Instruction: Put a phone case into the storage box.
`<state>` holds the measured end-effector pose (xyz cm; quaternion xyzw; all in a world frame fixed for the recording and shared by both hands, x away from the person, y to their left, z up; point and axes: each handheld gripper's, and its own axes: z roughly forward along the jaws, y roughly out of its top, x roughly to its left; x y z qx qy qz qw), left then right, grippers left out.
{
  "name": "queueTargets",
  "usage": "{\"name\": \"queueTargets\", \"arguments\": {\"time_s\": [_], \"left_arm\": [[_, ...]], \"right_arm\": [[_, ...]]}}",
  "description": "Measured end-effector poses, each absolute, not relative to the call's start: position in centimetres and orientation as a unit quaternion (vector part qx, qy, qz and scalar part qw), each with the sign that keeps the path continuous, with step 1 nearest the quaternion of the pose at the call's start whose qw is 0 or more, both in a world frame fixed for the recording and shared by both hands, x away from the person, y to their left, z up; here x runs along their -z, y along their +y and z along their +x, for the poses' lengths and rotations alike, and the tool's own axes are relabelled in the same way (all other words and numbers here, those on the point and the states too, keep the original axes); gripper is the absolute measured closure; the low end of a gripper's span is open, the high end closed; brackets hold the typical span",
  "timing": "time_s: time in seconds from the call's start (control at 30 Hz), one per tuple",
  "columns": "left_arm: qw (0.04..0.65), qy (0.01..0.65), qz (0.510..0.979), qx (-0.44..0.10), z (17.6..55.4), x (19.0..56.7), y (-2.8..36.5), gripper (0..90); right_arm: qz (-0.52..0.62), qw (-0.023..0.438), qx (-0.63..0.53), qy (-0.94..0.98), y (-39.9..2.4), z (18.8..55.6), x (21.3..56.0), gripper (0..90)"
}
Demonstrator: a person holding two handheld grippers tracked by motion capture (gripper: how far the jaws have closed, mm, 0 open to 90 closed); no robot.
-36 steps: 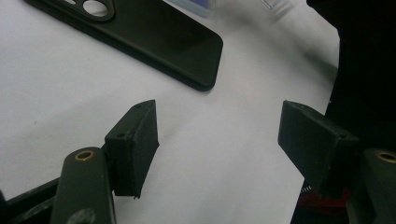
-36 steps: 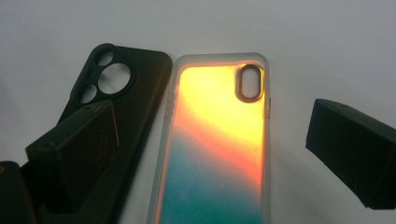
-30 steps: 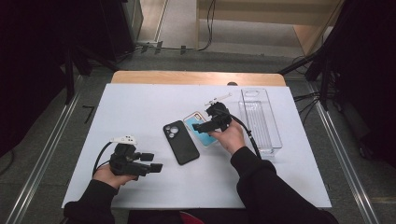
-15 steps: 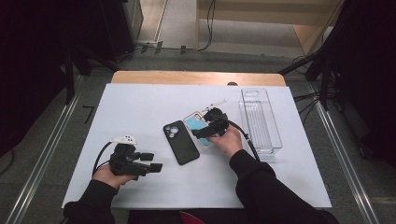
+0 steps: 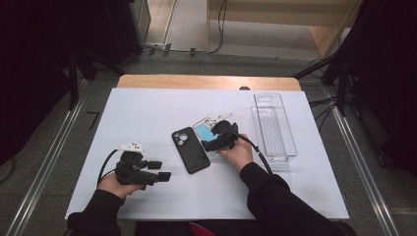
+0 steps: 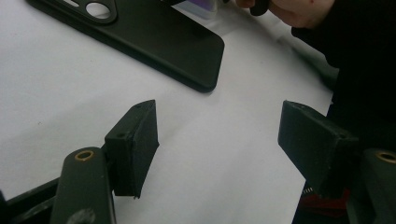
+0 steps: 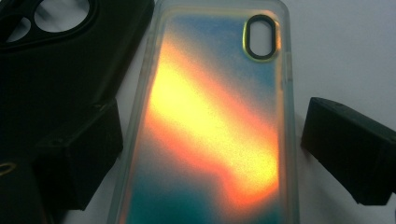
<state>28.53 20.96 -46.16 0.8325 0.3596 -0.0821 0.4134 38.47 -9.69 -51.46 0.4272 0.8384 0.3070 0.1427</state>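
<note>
My right gripper (image 5: 212,143) is low over the clear case (image 7: 210,121), which lies flat on the white table (image 5: 147,113) just right of the black case (image 5: 191,150). Along the right gripper's own jaws I see the clear case lying between them, its oval camera cutout (image 7: 261,37) at the far end and an orange and teal sheen across its back. The jaws have just been closing a little, yet they stand wide, one to each side of the case's long edges. The left pad seems to sit just beside the rim and the right pad stands a bit apart from it; I cannot tell for certain whether either touches, since the near edge is dim. I read it as not gripped.

The black case overlaps the upper left corner of that view, close against the clear case's side. From above, the two cases lie side by side near the middle of the table, and a clear tray (image 5: 273,129) stands to the right of them, near the table's right edge.

My left gripper (image 5: 158,170) rests near the front left of the table, well apart from both cases. Its jaws are wide with nothing but bare table between them, and the black case's corner (image 6: 205,70) lies beyond its fingertips.
</note>
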Motion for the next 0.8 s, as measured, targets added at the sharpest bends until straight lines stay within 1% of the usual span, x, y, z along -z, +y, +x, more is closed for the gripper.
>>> {"name": "queueTargets", "arguments": {"time_s": [0.1, 0.13, 0.8], "left_arm": [[0.413, 0.359, 0.833, 0.082, 28.54, 46.18, 20.95, 28.5], [0.413, 0.358, 0.833, 0.082, 28.55, 46.19, 20.93, 28.5], [0.412, 0.370, 0.828, 0.086, 28.65, 45.84, 20.81, 28.6]], "right_arm": [[0.428, 0.149, -0.315, 0.834, -9.88, 38.23, 51.54, 10.7], [0.424, 0.151, -0.318, 0.835, -9.96, 38.15, 51.51, 13.9], [0.429, 0.136, -0.329, 0.830, -10.49, 38.26, 50.96, 15.0]]}}
